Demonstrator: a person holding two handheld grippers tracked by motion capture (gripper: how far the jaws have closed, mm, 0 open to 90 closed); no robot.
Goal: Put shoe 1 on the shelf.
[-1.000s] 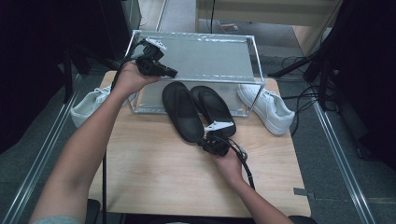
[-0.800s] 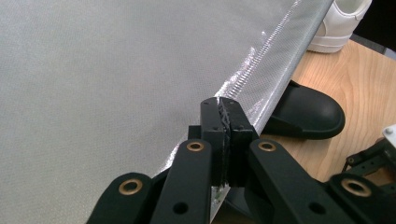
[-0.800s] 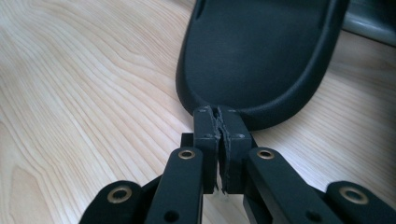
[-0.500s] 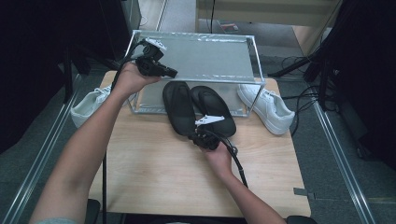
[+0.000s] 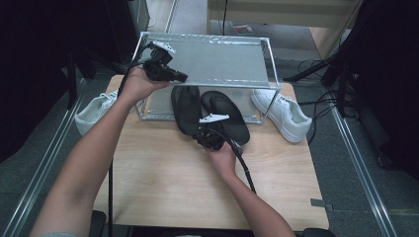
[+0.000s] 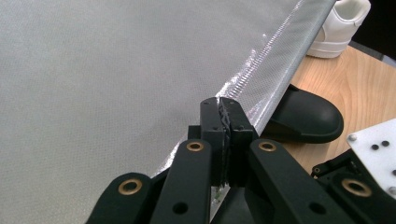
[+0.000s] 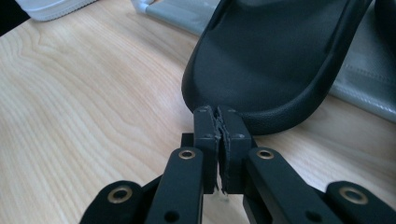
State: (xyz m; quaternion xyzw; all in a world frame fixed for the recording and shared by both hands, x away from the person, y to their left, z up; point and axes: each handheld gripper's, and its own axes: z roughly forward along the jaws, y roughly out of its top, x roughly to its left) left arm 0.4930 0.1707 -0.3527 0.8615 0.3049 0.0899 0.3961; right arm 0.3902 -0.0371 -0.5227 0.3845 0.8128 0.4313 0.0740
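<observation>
Your left gripper (image 6: pixel 223 105) has its jaws pressed together on the front edge of the grey mesh cover (image 5: pixel 217 59), at the frame's near left corner. Your right gripper (image 7: pixel 217 112) is closed tight with its tips against the heel rim of the left black slipper (image 7: pixel 275 60); whether it pinches the rim I cannot tell. Bare tabletop (image 5: pixel 163 173) lies open behind that gripper, toward you. The second slipper (image 5: pixel 225 116) sits just to its right, and a white sneaker (image 5: pixel 284 113) beyond that
</observation>
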